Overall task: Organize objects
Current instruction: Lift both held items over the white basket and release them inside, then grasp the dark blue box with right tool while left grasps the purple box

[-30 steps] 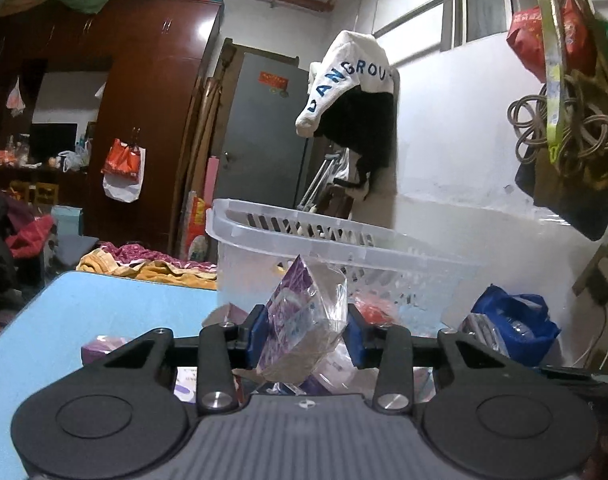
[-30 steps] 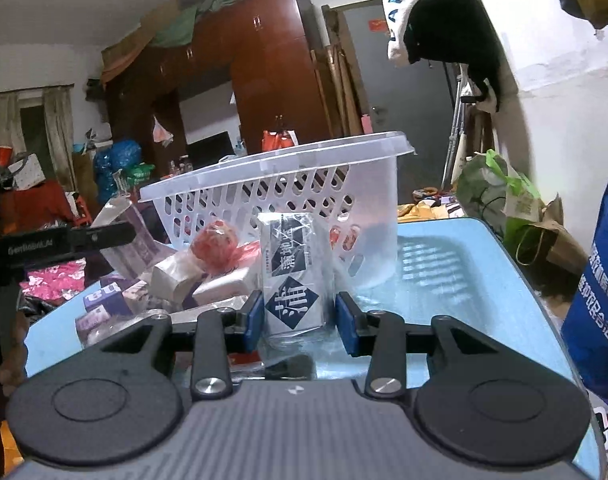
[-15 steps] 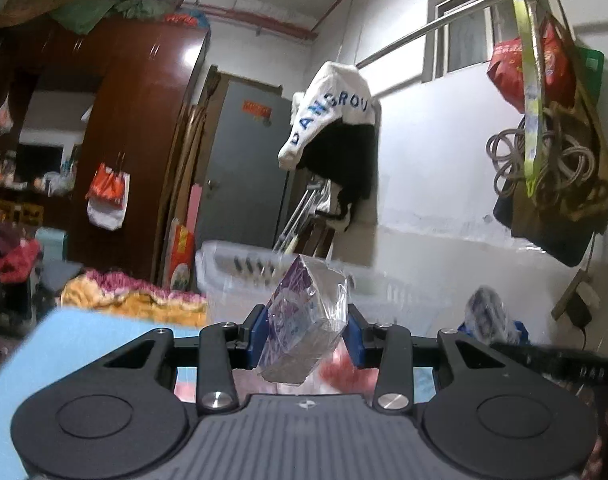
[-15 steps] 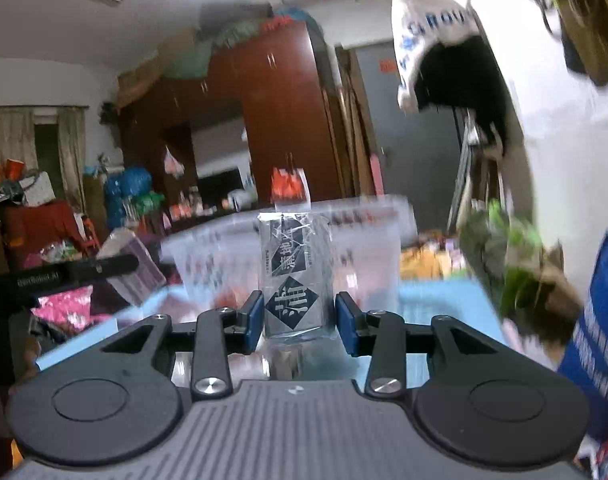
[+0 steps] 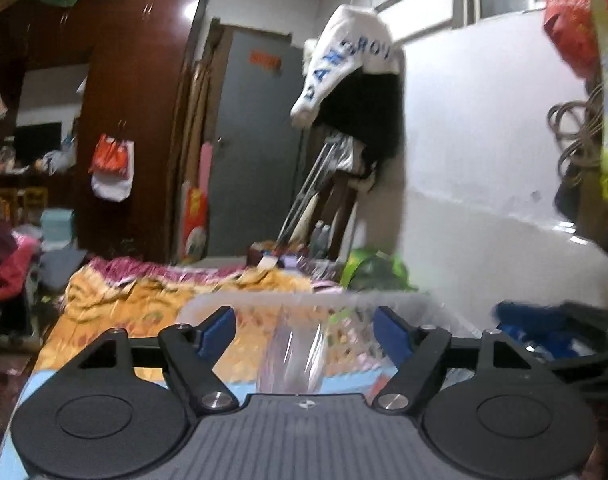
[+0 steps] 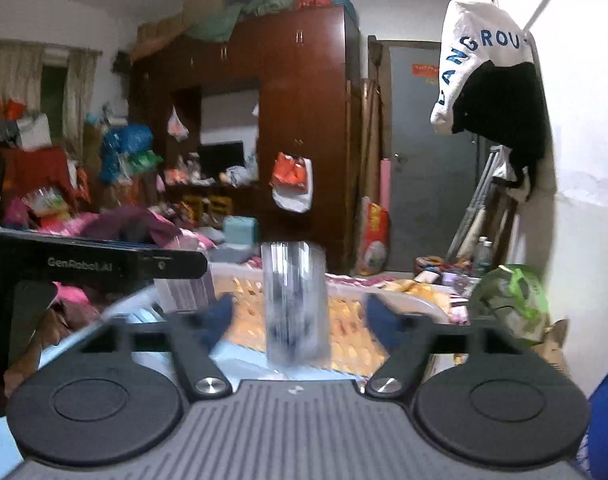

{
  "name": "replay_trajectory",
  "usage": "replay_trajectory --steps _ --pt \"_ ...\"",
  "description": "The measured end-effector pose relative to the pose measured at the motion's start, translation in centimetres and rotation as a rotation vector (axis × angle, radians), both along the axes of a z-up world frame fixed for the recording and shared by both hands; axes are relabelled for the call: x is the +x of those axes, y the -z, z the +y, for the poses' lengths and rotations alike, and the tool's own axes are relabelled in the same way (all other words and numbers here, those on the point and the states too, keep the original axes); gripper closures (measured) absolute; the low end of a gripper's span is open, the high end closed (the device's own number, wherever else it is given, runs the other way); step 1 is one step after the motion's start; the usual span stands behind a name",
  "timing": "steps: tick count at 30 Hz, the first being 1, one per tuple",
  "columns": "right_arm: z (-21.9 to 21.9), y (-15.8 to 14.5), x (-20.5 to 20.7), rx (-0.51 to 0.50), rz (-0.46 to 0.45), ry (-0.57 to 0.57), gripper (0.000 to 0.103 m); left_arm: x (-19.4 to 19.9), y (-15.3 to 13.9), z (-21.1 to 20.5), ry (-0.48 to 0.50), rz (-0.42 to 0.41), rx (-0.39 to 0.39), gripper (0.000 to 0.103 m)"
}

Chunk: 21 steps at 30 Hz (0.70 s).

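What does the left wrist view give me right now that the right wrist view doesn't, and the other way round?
Only the left wrist view shows the coiled cords and red bag hanging on the wall at right.

Only the right wrist view shows the other gripper's black body crossing at left, the curtains and the blue bags.

Both show open jaws with a blurred clear packet loose between them above the white basket, plus the wardrobe and grey door.
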State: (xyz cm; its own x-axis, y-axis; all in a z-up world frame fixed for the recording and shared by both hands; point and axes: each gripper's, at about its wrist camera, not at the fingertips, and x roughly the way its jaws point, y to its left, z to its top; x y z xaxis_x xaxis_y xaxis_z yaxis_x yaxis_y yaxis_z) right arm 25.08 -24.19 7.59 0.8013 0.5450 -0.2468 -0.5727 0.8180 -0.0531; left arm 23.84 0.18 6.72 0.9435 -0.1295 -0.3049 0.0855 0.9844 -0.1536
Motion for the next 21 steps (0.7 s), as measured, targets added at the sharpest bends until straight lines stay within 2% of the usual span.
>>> replay_trajectory --steps 2,5,6,9,14,21 --pt "-1.0 0.8 -1.6 0.013 -0.005 -0.004 0.021 -1.9 0.5 0.4 0.014 -0.036 -0.017 0.024" --pt "-3.6 2.4 -4.8 0.068 0.005 -0.002 0.015 -6.7 1.6 0.8 0.015 -0.096 0.007 0.023" --pt "-4.4 3.3 -5.9 0.078 0.014 0.000 0.011 -8.2 2.2 0.9 0.007 -0.107 0.013 0.022" --pt "-6.6 6.7 -8.6 0.120 0.059 0.012 0.010 -12.7 5.0 1.6 -0.028 -0.132 0.013 0.020" --pt "-8.5 10.5 -11.3 0.203 0.152 0.007 0.010 -17.3 8.8 3.1 -0.078 -0.072 -0.048 0.020" --pt "-6.4 11.4 -11.0 0.124 0.184 -0.038 0.009 -18.9 12.0 2.3 -0.077 0.022 0.041 0.020"
